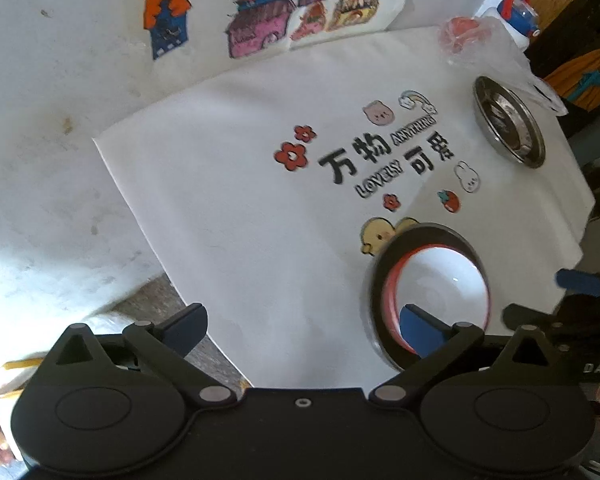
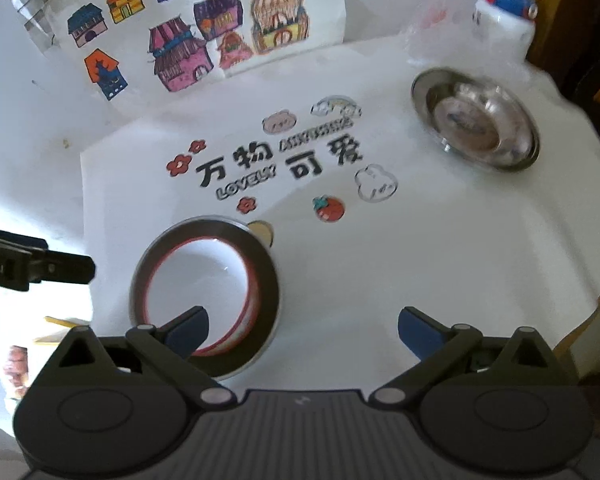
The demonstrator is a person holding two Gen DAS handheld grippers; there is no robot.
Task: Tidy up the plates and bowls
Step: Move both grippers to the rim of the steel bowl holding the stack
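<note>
Bowl: I see a bowl [image 2: 204, 292] with a wide dark rim, a thin red ring inside it and a white inside; it stands upright near the desk's [image 2: 440, 248] near edge, towards the left corner.
Plate: a shallow steel plate [image 2: 475, 118], shiny and reflective, lies near the far right corner, well apart from the bowl.
Left gripper: my left gripper [image 1: 302, 326] has its fingers spread wide with nothing between them; the right finger [image 1: 420, 330] overlaps the bowl's near rim in the view, but I cannot tell if it touches.
Right gripper: my right gripper [image 2: 302, 326] is also spread wide and empty; its left finger [image 2: 188, 330] sits over the bowl's near rim, contact unclear.
Desk print: black characters with "LOVELY" [image 2: 278, 160], red flowers, a tomato and small animals lie on the white top between bowl and plate.
Bottle: a white bottle with a red and blue cap [image 2: 504, 12] stands at the far right corner, just behind the plate.
Bag: a clear bag with something red [image 1: 466, 40] lies beside the bottle.
Wall: coloured house drawings [image 2: 204, 28] hang behind the desk's far edge.
</note>
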